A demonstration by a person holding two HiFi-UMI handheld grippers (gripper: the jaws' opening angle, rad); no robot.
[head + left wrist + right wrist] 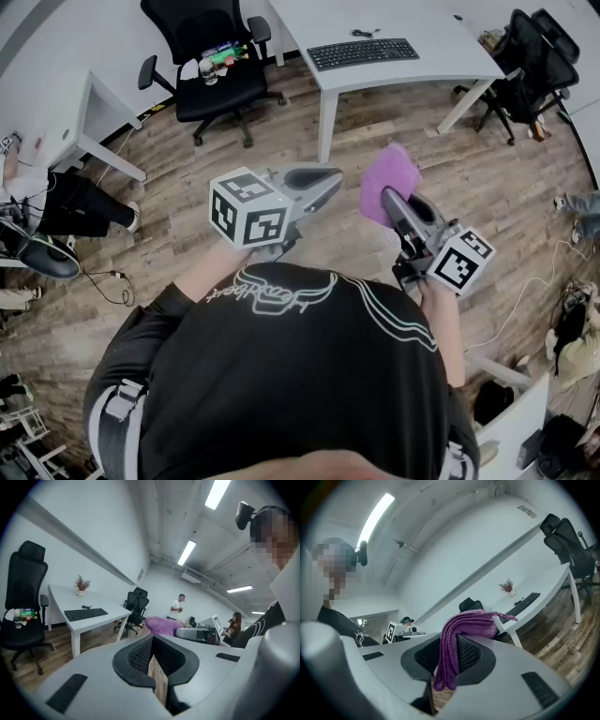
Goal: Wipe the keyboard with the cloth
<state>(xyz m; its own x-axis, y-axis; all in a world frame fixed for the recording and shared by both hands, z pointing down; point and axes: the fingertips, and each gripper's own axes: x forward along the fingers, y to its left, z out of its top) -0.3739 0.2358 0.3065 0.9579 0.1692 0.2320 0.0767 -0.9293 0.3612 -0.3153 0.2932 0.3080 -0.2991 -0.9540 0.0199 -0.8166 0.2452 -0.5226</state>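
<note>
Cloth (389, 172) is pinched in the right claw (391, 199) (left claw (325, 180) nearly closed, empty); gripped only by a fold, it could be dropped before the keyboard (363, 52) is reached.

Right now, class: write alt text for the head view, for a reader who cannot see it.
Seen from above, a person in black holds two tools: the right tool grips a purple cloth, the left tool holds nothing. Ahead, across a wood floor, a keyboard lies on a white desk.
</note>
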